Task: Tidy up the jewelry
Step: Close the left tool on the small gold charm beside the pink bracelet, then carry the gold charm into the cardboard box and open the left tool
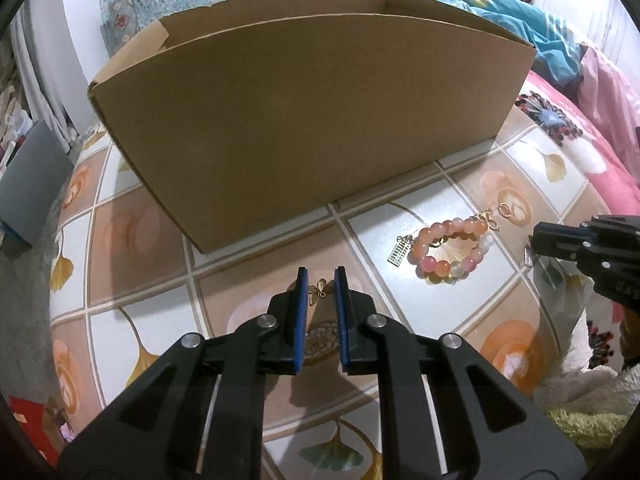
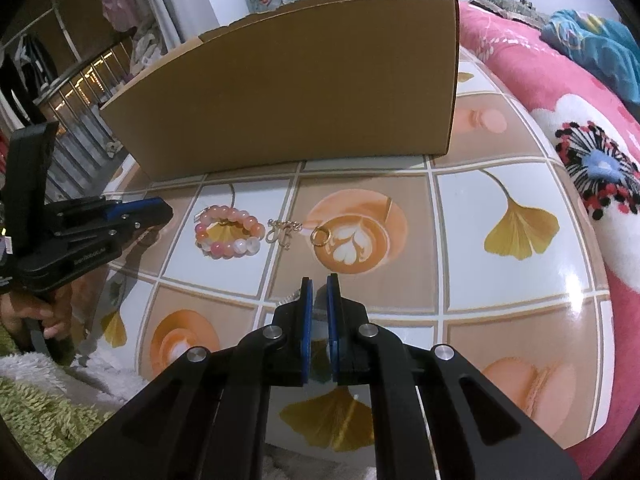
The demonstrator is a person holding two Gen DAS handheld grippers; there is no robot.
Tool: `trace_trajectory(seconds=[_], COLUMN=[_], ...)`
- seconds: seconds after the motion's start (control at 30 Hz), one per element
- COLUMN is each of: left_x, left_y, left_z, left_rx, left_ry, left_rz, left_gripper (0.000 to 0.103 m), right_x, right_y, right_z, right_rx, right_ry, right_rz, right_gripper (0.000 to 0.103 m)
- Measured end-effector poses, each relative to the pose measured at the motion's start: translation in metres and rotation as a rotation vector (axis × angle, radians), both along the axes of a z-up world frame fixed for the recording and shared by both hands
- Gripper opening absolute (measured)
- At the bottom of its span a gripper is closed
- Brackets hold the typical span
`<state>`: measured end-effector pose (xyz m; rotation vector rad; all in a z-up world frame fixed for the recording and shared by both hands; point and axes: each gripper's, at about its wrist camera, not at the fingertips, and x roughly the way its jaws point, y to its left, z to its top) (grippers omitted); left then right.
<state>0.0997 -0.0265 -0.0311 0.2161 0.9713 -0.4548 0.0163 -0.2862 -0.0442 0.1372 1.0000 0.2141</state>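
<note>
My left gripper (image 1: 321,277) points down at the patterned table (image 1: 400,344). Its blue pads press on the wings of a small gold butterfly charm (image 1: 320,292). The same gripper (image 2: 166,210) shows from the side in the right wrist view. My right gripper (image 2: 319,280) is shut on a thin silvery piece (image 2: 320,307), which hangs under its tip (image 1: 528,257) in the left wrist view. Between the two grippers lie a pink and orange bead bracelet (image 1: 448,250) (image 2: 228,233), a gold clasp piece (image 2: 283,232) and a gold ring (image 2: 320,236). An open cardboard box (image 1: 312,120) (image 2: 300,92) stands behind them.
A pink flowered blanket (image 2: 560,92) borders the table on the right. A green shaggy rug (image 2: 44,408) lies at the near left. A person's hand (image 2: 38,316) holds the left gripper's handle. A grey flat object (image 1: 32,184) stands left of the table.
</note>
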Motion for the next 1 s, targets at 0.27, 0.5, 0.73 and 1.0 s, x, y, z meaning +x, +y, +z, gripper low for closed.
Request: trace_trajectory(seconds=[0.27,0.5,0.73,1.0], left_x=[-0.008,-0.010,-0.013,-0.015], left_y=[0.018,0.021,0.019,0.019], left_z=[0.010,0.009,0.009,0.010], left_rx=[-0.036,-0.050,-0.059,-0.061], left_ry=[-0.024,-0.019,-0.024,-0.028], left_rz=[0.014,0.020,0.011,0.008], left_gripper=[0.012,0.012,0.012,0.012], right_x=[-0.009,-0.008,-0.001,0.006], right_y=[0.006,0.022,0.027,0.029], right_z=[0.008,0.009,0.003,0.003], right_rx=[0.005,-0.084,-0.178,-0.163], right_ry=[-0.017,-0.035,-0.036,-0.019], right_rz=[0.042,0.150,0.247,0.304], right_gripper=[0.025,0.028,0.028,0.015])
